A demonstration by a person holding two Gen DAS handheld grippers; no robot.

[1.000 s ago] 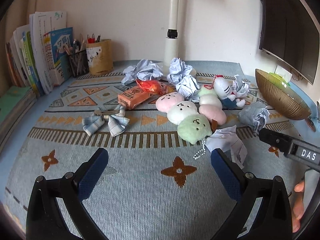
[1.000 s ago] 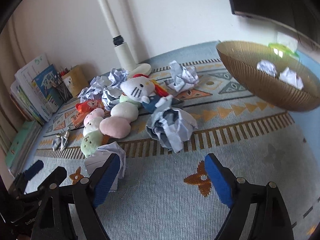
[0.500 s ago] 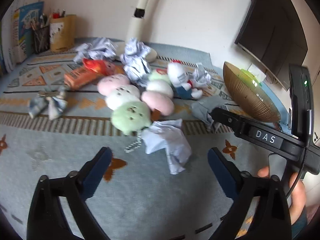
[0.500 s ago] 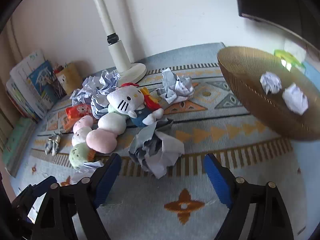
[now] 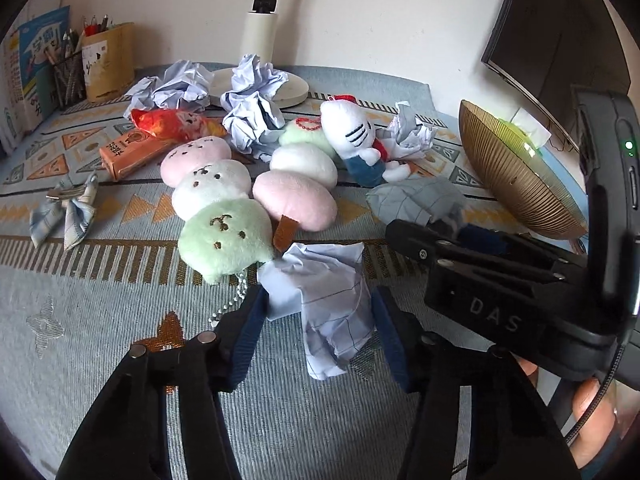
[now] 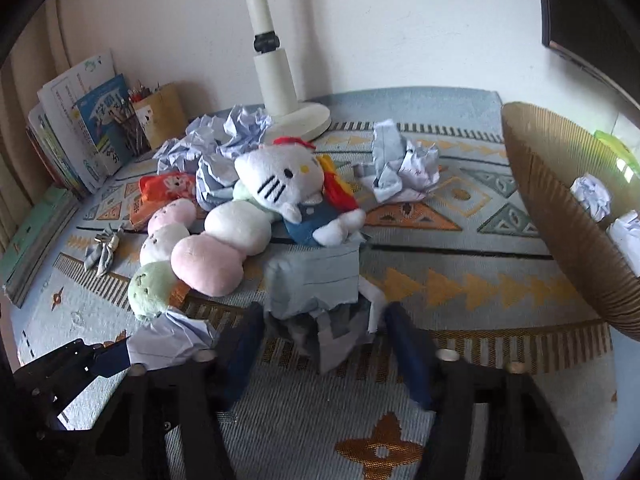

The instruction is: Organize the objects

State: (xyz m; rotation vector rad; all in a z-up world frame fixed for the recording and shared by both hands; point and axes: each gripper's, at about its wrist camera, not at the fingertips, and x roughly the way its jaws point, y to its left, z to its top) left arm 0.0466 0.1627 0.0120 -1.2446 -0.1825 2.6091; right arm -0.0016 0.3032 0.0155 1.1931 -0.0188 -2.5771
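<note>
A crumpled white paper ball (image 5: 324,296) lies on the patterned mat between the blue pads of my left gripper (image 5: 318,300). The jaws are closing and both pads touch the paper's sides. My right gripper (image 6: 323,314) is closing the same way on a grey-blue crumpled paper (image 6: 312,280), with its pads against it. In the left wrist view the right gripper (image 5: 440,236) comes in from the right onto that paper (image 5: 416,200). A brown ribbed bowl (image 6: 560,216) at the right holds two paper balls (image 6: 592,196).
Dango plushes (image 5: 216,200) and a white cat plush (image 5: 352,136) lie mid-mat among more crumpled papers (image 5: 256,116). An orange box (image 5: 132,152), snack packet (image 5: 172,122) and checked bow (image 5: 68,208) lie left. Lamp base (image 5: 264,88), pen holder (image 5: 108,60) and books (image 6: 80,132) stand behind.
Both grippers moved forward over their paper balls and closed from wide open until the pads meet the paper. The right gripper has come close beside the left.
</note>
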